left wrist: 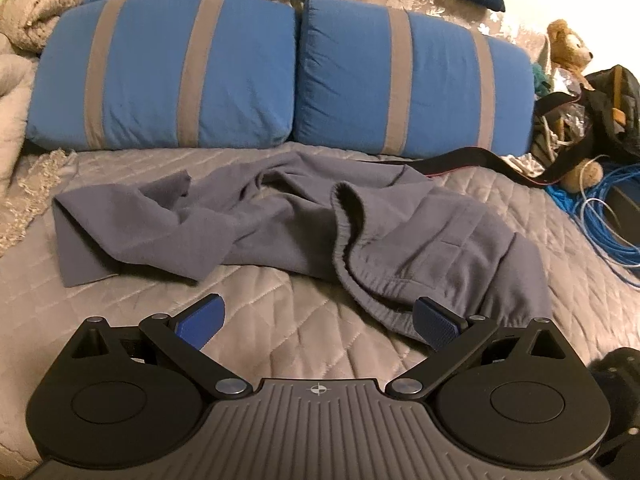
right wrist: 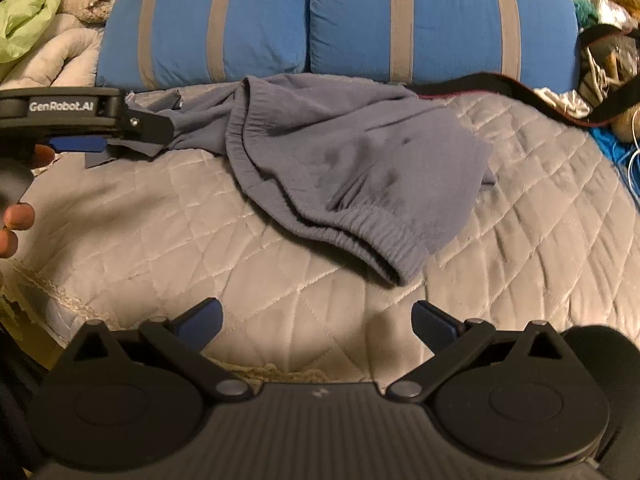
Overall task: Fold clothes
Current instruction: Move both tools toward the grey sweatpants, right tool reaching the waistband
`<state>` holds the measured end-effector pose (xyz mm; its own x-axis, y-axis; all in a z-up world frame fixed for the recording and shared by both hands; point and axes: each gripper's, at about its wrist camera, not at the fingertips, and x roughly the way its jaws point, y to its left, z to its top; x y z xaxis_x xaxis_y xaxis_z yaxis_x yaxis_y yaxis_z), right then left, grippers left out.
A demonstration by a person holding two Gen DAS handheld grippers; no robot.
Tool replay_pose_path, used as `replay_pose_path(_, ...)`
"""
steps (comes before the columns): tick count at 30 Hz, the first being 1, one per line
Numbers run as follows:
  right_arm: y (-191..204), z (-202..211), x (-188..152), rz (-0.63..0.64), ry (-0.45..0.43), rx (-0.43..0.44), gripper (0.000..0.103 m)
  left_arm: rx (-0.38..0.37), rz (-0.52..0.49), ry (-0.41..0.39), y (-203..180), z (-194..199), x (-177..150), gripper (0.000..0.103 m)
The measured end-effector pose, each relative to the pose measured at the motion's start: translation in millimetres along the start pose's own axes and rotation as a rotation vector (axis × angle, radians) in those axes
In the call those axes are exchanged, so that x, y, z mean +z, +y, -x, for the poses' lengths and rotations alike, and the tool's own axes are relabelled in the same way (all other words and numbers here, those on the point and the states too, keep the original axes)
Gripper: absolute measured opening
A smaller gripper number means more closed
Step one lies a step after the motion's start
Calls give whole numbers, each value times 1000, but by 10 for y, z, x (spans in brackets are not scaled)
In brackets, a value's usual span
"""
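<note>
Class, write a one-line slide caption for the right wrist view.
Open right gripper above a quilted bed, facing crumpled grey sweatpants awaiting folding.

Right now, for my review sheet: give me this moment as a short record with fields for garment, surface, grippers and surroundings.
garment: grey sweatpants, crumpled and unfolded, waistband towards the cameras
surface: quilted grey bedspread
left gripper: open, empty, beside the waistband
right gripper: open, empty, short of the pants
behind: two blue striped pillows
side: teddy bear, blue cable, black strap

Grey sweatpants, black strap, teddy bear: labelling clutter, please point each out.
grey sweatpants (right wrist: 360, 148), right wrist view, seat fabric.
black strap (left wrist: 460, 160), left wrist view, mid-length.
teddy bear (left wrist: 568, 46), left wrist view, head.
</note>
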<state>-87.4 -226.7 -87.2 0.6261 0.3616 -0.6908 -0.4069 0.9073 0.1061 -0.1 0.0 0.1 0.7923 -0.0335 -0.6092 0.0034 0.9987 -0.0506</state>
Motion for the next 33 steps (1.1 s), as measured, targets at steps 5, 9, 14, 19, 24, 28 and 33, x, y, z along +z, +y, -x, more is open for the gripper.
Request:
replay_pose_path(5, 70, 7, -37, 37, -28, -3, 103, 16, 4, -29, -54, 20, -22, 102)
replay_pose_path(9, 70, 33, 7, 54, -42, 14, 103, -7, 57, -17, 15, -8, 54, 102)
replay_pose_path(14, 133, 112, 56, 138, -60, 0, 103, -70, 88, -75, 6, 66, 124, 102)
replay_pose_path(19, 199, 184, 131, 212, -64, -57, 103, -115, 120, -70, -60, 148, 230, 102)
replay_pose_path(24, 305, 261, 160, 308, -78, -87, 103, -203, 182, -48, -63, 212, 380, 102)
replay_pose_path(28, 405, 309, 138, 398, -106, -154, 103, -190, 180, -81, -142, 278, 471, 102)
replay_pose_path(33, 335, 397, 37, 372, -138, -202, 103, -80, 174, -154, -309, 390, 564, 102)
